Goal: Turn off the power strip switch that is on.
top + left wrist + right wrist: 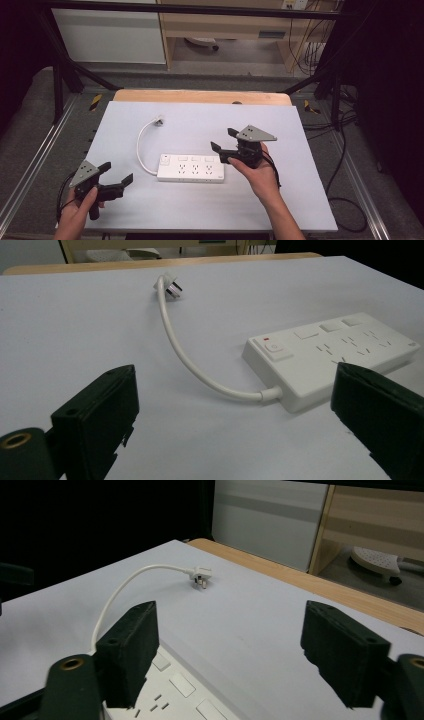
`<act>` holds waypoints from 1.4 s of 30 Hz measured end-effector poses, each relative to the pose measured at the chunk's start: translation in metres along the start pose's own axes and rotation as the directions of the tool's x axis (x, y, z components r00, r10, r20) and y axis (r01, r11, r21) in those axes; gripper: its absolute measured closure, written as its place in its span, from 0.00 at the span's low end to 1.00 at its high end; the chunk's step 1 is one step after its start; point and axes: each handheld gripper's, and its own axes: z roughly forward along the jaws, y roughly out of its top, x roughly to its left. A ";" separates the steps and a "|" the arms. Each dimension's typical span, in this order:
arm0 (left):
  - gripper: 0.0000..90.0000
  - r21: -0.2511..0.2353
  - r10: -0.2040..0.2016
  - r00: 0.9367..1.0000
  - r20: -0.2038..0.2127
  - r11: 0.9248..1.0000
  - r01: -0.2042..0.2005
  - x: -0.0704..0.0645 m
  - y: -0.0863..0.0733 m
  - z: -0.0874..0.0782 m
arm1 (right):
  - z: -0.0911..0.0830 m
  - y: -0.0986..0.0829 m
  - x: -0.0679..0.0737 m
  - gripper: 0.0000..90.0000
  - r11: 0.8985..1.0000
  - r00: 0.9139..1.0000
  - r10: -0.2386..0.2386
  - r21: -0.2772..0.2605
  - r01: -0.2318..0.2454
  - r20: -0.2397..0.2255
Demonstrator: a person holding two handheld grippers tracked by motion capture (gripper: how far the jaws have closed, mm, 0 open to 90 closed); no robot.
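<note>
Lying flat at the middle of the tabletop (150,210), the strip (191,168) faces its sockets up, ready for plugging; its cord (141,145) curves away to the loose plug (159,120). No writing can be read. The right tongs (224,145) hover released at its right end, the left tongs (118,175) released near the left corner.

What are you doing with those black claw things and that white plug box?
A person holds a claw-like gripper in each hand over a white table. Both are open and holding nothing. A white power strip lies flat in the middle, and its short cord curves away to a plug lying loose on the table. The right gripper hovers close by the strip's right end. The left gripper waits near the table's front left corner, apart from the strip.
</note>
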 end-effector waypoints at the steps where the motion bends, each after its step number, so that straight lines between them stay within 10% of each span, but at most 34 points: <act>1: 0.06 0.000 0.001 1.000 0.001 1.000 -0.001 0.000 0.000 0.000 | 0.000 0.000 0.000 0.32 1.000 1.000 -0.006 0.001 0.006 0.000; 18: 0.06 0.004 0.005 1.000 0.002 1.000 -0.005 0.000 0.000 0.000 | 0.021 -0.008 0.008 0.72 1.000 1.000 0.009 -0.021 -0.009 -0.023; 42: 0.06 0.007 0.008 1.000 0.004 1.000 -0.008 0.000 -0.001 0.000 | 0.052 -0.011 0.018 0.90 0.999 0.999 0.013 -0.038 -0.014 -0.029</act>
